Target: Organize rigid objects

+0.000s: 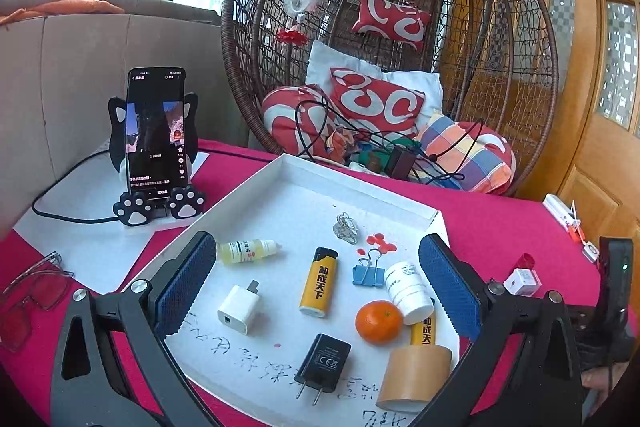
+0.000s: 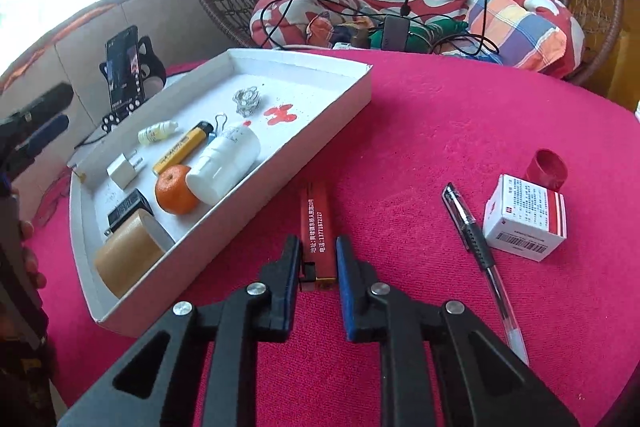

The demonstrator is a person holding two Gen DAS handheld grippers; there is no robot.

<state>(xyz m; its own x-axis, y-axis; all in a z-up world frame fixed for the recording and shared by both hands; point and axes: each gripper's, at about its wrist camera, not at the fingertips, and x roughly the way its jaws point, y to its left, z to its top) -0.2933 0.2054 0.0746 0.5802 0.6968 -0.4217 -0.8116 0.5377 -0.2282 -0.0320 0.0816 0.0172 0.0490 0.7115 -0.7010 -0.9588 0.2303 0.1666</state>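
One red lighter lies on the pink tablecloth just outside the white tray's long near edge, its rear end between the right gripper's fingers, which have closed in on its sides, apparently gripping it for a lift into the tray. There the yellow lighter, orange, white bottle, chargers and tape roll are already gathered. A pen and small box wait nearer the table's right edge. The left gripper hovers over the tray, spread wide and empty.
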